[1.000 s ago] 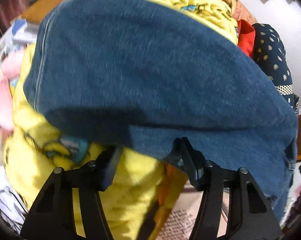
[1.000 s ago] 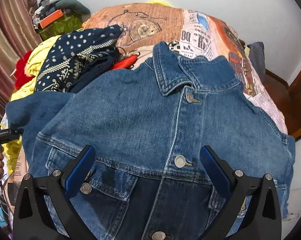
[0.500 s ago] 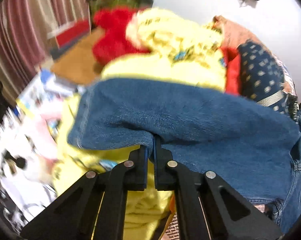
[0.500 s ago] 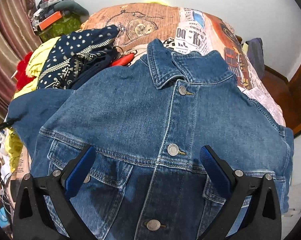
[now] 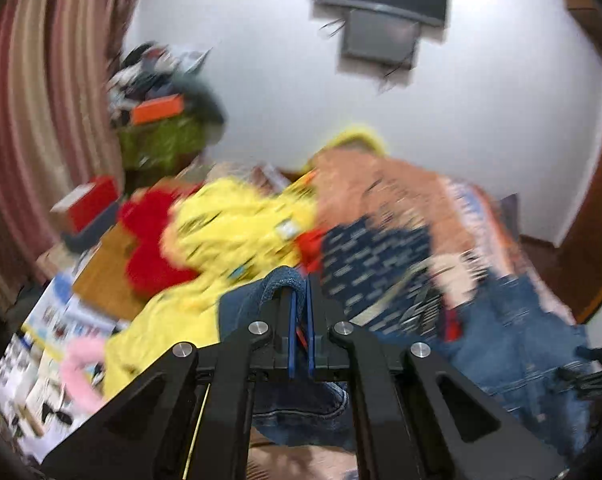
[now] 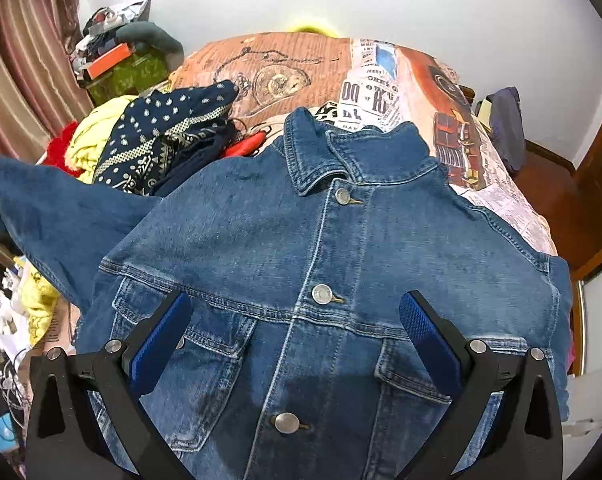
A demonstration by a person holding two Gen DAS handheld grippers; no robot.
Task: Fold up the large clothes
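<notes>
Your left gripper was clamped on the sleeve, lifted off to the jacket's side. Your right gripper hung spread, holding nothing, over the jacket, which lay front up, buttoned, on the bed. Looked like fold just started: no sleeve in yet, body fold left. Clothes pile beyond
</notes>
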